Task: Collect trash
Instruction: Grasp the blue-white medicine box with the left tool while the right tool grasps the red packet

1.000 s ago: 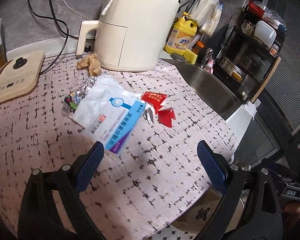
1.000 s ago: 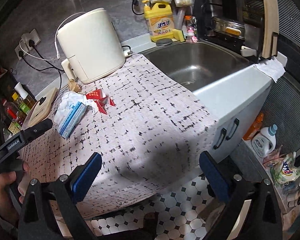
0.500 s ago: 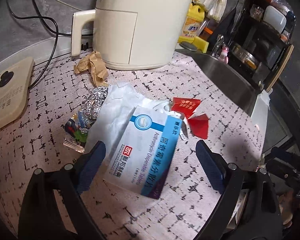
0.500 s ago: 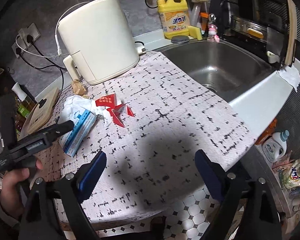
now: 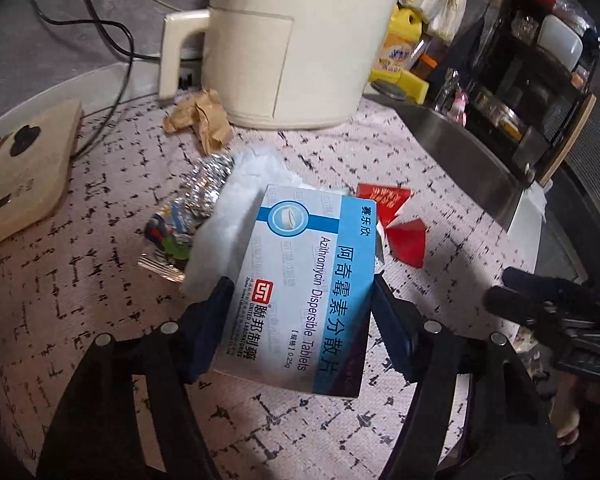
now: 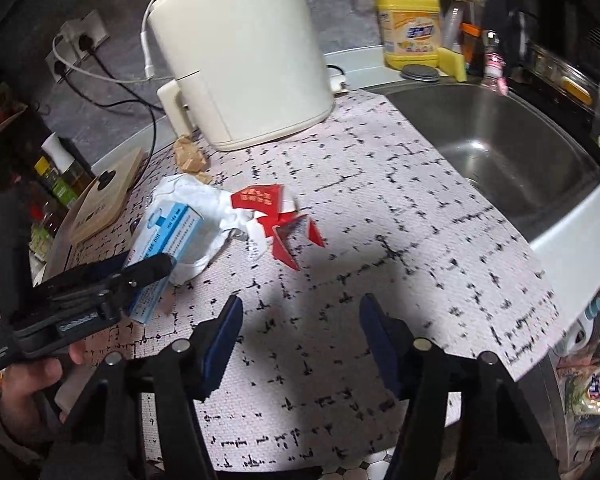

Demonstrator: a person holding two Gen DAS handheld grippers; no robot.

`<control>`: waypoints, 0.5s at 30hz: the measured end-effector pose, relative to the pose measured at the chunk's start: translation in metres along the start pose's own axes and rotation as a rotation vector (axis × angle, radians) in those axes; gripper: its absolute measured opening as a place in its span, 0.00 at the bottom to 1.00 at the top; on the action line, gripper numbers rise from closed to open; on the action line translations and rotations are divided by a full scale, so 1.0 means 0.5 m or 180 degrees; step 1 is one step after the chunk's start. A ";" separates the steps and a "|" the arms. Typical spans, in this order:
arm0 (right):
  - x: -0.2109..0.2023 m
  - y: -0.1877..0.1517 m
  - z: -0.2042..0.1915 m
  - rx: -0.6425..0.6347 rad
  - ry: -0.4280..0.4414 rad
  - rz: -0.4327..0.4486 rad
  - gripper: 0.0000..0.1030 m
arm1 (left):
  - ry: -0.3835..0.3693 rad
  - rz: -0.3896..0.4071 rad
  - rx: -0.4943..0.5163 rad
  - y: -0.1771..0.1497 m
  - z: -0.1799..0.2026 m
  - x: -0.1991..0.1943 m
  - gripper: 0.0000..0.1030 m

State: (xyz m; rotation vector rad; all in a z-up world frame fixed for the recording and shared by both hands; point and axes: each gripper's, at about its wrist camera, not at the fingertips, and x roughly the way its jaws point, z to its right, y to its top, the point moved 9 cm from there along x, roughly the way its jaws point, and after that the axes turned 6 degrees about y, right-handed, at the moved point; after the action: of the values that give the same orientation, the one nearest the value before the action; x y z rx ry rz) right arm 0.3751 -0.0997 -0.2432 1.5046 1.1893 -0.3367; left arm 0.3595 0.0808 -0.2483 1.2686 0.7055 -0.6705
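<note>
A blue and white tablet box lies on the patterned counter mat, over crumpled white paper. My left gripper has its fingers against both sides of the box. The box also shows in the right wrist view. Around it lie a foil wrapper, a brown paper scrap and torn red packaging. My right gripper is open and empty above the mat, in front of the red pieces.
A cream air fryer stands behind the trash. A steel sink is at the right, with a yellow detergent bottle behind it. A wooden board lies at the left. The mat's front edge overhangs the tiled floor.
My left gripper has moved forward and narrowed onto the tablet box. My right gripper has come closer to the red pieces and its fingers have narrowed.
</note>
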 end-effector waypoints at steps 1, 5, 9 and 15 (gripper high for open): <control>0.005 0.002 -0.005 -0.0033 0.0023 -0.0018 0.53 | 0.0004 0.0049 -0.0036 0.003 -0.003 -0.013 0.67; 0.037 0.015 -0.020 -0.0132 0.0108 -0.0105 0.44 | 0.0053 0.0250 -0.0173 0.012 -0.026 -0.067 0.67; 0.067 0.031 -0.024 -0.0186 0.0121 -0.0144 0.37 | 0.0191 0.0302 -0.0374 0.002 -0.076 -0.100 0.67; 0.112 0.054 -0.022 -0.0244 0.0054 -0.0198 0.32 | 0.0461 0.0302 -0.0640 -0.031 -0.171 -0.127 0.67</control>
State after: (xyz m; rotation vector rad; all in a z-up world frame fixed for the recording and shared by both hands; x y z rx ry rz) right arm 0.4178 -0.0591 -0.2659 1.4089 1.2507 -0.3170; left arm 0.2995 0.1659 -0.2209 1.1645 0.8056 -0.4216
